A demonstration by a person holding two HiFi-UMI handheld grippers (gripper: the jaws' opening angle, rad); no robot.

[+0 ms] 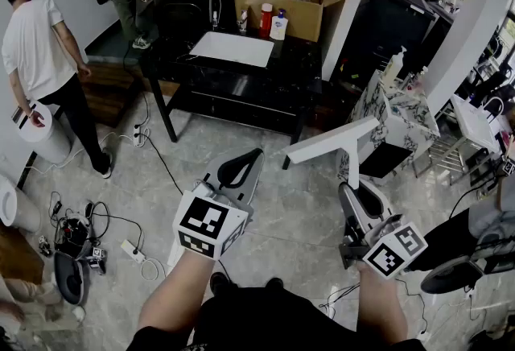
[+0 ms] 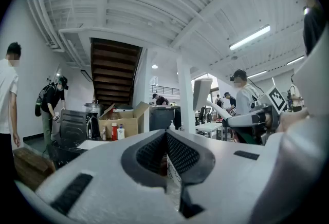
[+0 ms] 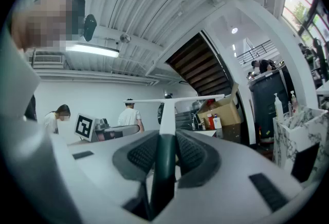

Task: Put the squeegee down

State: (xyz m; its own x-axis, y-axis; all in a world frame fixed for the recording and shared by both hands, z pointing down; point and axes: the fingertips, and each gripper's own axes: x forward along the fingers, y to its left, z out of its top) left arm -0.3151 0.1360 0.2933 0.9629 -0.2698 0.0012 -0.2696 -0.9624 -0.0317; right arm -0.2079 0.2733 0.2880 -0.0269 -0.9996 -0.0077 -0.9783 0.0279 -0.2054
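Right gripper point(image 1: 354, 195): clamped on squeegee point(image 1: 334, 142) handle; blade stood well short of table point(image 1: 233, 106) edge. Left gripper point(image 1: 235, 174): jaws closed together, empty. Floor point(image 1: 193, 150): lay open between.

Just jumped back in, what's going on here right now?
A person holds a claw in each hand. The right claw is clamped on the dark handle of a white-bladed squeegee, which is held up in the air and not yet put down. The left claw is closed with nothing in it, held alongside. A black table stands ahead of both.
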